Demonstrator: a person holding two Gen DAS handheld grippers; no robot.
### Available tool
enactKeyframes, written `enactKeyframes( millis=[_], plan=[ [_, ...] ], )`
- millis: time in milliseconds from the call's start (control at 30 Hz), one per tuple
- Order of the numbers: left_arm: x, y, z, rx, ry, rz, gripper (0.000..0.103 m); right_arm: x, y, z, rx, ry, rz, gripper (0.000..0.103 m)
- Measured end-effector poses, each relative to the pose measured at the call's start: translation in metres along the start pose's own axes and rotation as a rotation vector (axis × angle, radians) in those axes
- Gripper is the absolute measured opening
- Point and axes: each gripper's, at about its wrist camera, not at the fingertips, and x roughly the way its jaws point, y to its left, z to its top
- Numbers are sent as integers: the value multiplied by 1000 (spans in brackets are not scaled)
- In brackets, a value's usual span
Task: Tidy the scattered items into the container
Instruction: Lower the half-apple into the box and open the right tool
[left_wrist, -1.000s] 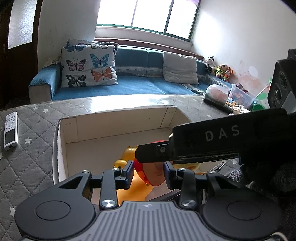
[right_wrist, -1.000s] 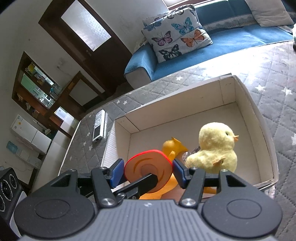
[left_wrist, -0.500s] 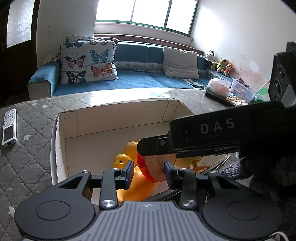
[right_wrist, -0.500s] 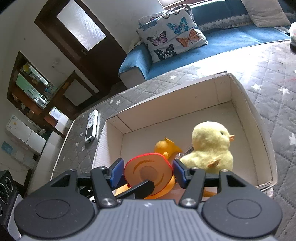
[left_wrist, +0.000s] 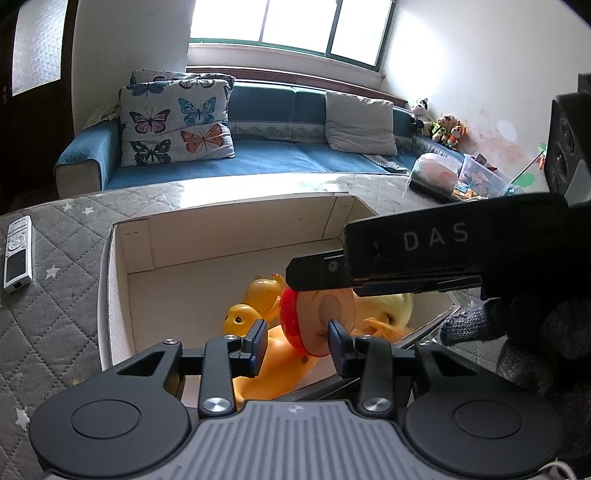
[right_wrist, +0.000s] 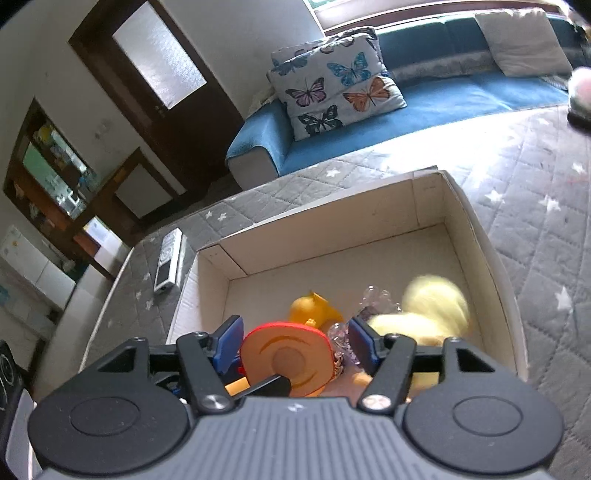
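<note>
The right hand-held gripper stands released, its jaws wide of the red-rimmed disc between them. The left hand-held gripper is also released. Disc, orange duck and yellow chick lie inside the box on the quilt; a remote lies beside the box.

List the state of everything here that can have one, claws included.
left claw: fingers apart beside the red-rimmed disc, grip unclear
right claw: fingers apart around the disc, grip unclear
red-rimmed disc: upright on edge, over the toys
box: open-topped, holding toys
yellow chick: in the box, blurred
orange duck: in the box
remote: flat on the quilt
</note>
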Motion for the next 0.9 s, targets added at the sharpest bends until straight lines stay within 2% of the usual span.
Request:
enactKeyframes(
  millis=[667, 900],
  plan=[
    [-4, -4, -5, 4, 9, 20, 38, -11, -7, -1, -8, -20, -24, 72],
    [-14, -6, -9, 6, 0, 32, 38, -23, -1, -7, -65, -53, -50, 80]
  ],
)
